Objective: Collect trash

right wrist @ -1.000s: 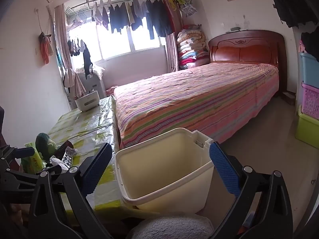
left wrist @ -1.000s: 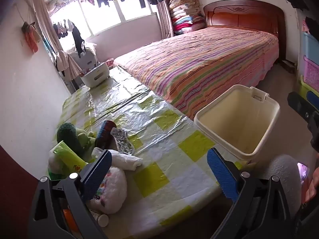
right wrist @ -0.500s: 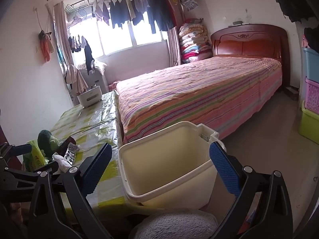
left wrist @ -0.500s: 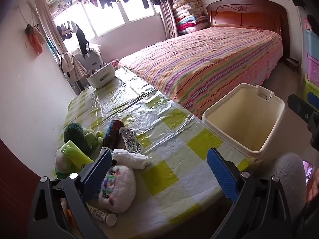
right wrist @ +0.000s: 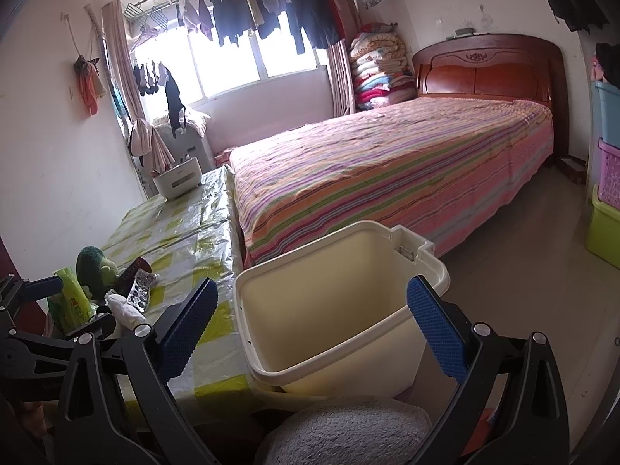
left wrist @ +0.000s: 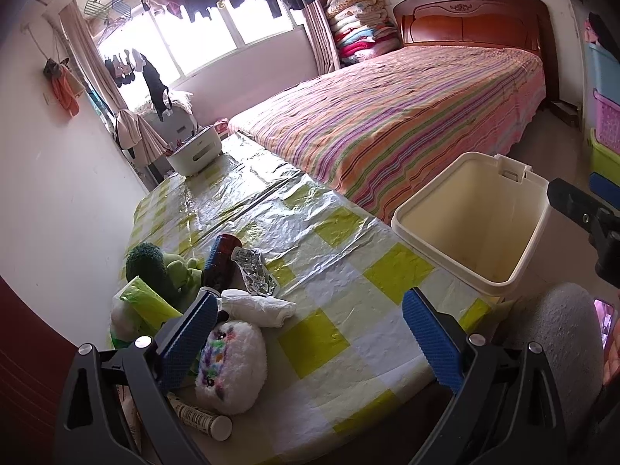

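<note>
Holding both claws spread wide, nothing between the pads. Left claw (left wrist: 310,333) hangs over the near end of the table (left wrist: 348,333), checked yellow-and-white cover. Trash sits at the table's near left corner: crumpled white tissue (left wrist: 257,307), foil blister pack (left wrist: 255,273) just beyond it, dark bottle (left wrist: 221,259) beside the pack, small white tube (left wrist: 201,418) at the table edge. Soft toys mixed in: white plush (left wrist: 232,364) touching the tissue, green plush (left wrist: 155,267) behind. Right claw (right wrist: 310,325) hangs over the cream bin (right wrist: 337,333), which stands on the floor against the table's right side, beside the striped bed (right wrist: 387,170). Bin interior looks empty.
</note>
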`<state>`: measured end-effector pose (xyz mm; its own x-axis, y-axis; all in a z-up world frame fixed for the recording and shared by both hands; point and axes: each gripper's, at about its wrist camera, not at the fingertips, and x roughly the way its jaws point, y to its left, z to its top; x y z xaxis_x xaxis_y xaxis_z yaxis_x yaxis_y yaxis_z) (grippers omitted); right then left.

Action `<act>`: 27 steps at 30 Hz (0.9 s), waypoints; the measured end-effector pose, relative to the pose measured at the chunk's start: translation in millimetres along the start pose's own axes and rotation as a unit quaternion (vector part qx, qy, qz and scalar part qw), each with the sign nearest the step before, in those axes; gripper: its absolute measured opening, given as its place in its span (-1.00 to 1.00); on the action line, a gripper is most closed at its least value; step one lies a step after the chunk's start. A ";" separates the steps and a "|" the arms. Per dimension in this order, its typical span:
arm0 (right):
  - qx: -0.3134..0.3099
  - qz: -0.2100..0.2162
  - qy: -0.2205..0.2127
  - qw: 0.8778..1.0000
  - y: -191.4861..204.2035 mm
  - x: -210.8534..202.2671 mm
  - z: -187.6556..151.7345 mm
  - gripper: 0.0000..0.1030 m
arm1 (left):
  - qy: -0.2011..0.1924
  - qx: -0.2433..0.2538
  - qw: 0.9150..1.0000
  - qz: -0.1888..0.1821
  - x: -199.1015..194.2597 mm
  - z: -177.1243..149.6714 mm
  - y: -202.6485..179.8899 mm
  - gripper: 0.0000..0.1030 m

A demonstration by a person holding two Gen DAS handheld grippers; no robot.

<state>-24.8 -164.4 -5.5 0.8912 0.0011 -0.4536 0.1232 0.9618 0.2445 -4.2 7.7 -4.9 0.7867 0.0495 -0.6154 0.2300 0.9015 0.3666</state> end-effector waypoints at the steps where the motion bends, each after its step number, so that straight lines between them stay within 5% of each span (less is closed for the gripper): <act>1: 0.004 0.003 0.004 1.000 -1.6 1.1 -0.6 0.88 | 0.000 0.002 1.000 0.000 0.0 -0.7 -0.6 0.82; 27: 0.011 0.007 0.015 1.000 -1.9 5.4 -7.3 0.88 | 0.003 0.017 1.000 0.000 1.0 -5.0 -7.2 0.82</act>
<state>-23.4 -164.3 -14.7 0.8797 0.0236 -0.4750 0.1199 0.9555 0.2697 -7.9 3.5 -11.6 0.7831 0.0526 -0.6196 0.2495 0.8861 0.3906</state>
